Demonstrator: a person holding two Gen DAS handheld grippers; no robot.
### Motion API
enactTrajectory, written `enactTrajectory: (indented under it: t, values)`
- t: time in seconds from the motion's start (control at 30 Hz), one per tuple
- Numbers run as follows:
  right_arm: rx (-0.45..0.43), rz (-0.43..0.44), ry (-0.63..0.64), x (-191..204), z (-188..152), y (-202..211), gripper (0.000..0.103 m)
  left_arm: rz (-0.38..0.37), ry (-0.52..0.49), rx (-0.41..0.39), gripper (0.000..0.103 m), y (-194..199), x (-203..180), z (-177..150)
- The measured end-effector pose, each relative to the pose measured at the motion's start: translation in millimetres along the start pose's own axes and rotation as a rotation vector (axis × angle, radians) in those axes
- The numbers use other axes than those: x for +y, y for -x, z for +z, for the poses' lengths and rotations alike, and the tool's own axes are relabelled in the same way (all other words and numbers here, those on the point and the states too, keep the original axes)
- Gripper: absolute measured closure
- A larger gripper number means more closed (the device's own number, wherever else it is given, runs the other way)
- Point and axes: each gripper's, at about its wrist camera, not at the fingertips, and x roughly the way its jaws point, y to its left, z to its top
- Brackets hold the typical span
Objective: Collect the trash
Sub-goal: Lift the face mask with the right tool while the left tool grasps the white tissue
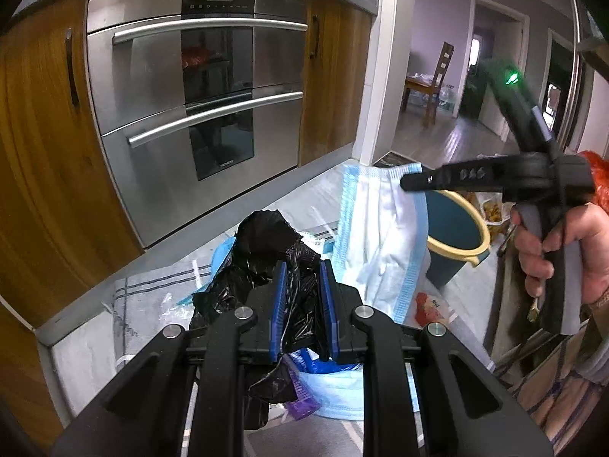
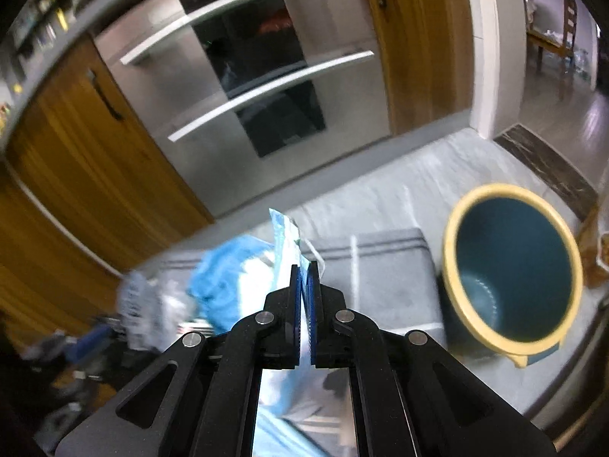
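My left gripper (image 1: 302, 266) is shut on a crumpled black plastic bag (image 1: 266, 243), held above trash on the floor. My right gripper (image 2: 303, 268) is shut on a white sheet with blue edges (image 2: 285, 236). In the left wrist view the right gripper (image 1: 409, 182) holds that sheet (image 1: 384, 228) hanging in the air to the left of the bin. The bin (image 2: 512, 270) is dark teal with a yellow rim; it stands on the floor at the right and also shows in the left wrist view (image 1: 456, 228).
More trash lies on the grey mat (image 2: 380, 266): blue and white wrappers (image 2: 224, 278), a red packet (image 1: 430, 306), a purple item (image 1: 300, 396). A steel oven (image 1: 198, 87) and wooden cabinets (image 1: 42, 152) stand behind. A doorway (image 1: 456, 114) opens at the right.
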Motion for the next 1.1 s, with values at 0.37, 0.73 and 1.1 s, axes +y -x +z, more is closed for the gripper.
enactTrajectory:
  t: [0.37,0.73,1.1]
  values:
    - [-0.051,-0.019,0.002,-2,13,38,0.099,-0.018,-0.124,0.149,0.085,-48,-24,-18]
    - [-0.128,0.03,-0.002,-9,24,68,0.099,-0.035,-0.141,0.199,0.042,-70,-33,-38]
    - [-0.2,0.134,0.012,2,33,105,0.099,-0.091,-0.178,0.107,0.025,-63,-56,-24]
